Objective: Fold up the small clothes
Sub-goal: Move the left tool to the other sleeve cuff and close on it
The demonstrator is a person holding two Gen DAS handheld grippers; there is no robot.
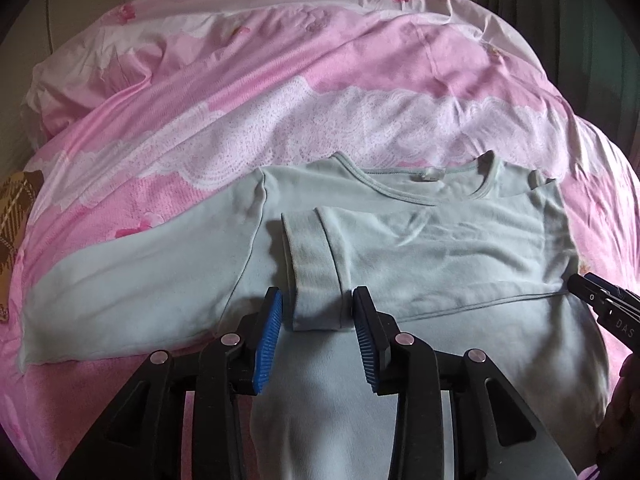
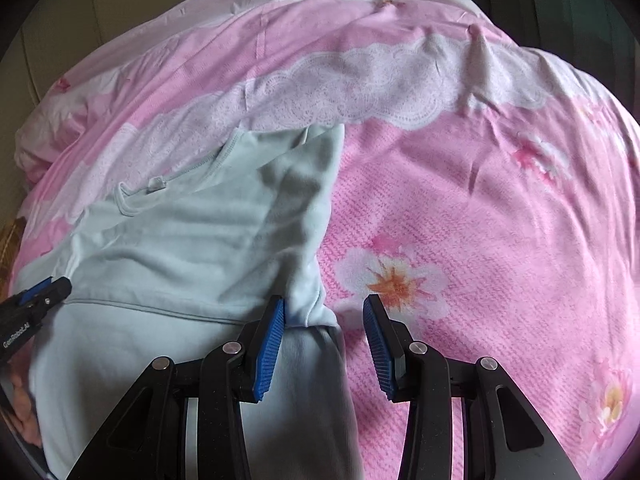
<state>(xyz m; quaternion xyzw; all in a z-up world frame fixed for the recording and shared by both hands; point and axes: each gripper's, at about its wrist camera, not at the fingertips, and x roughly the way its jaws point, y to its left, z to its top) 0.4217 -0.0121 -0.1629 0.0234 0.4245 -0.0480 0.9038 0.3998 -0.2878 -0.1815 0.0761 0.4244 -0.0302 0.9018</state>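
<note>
Pale blue-green shirt lies flat on the pink flowered bedcover and fills the lower middle of the left wrist view, with its round neckline toward the top of the frame. One long sleeve stretches out to the lower left. The other sleeve is folded across the chest, and its cuff lies in the centre, just above the left gripper. The blue pads of this gripper stand apart, one on each side of the cuff end, and I cannot tell if they touch the cloth. At the right edge of the same view the tip of the right gripper shows beside the folded side of the shirt.

In the right wrist view the shirt takes the left half, and the bedcover with a white flower takes the right half. The right gripper is spread wide; its left pad touches the folded shirt edge, while the right pad hangs over the flower print. The left gripper's tip enters at the left edge.
</note>
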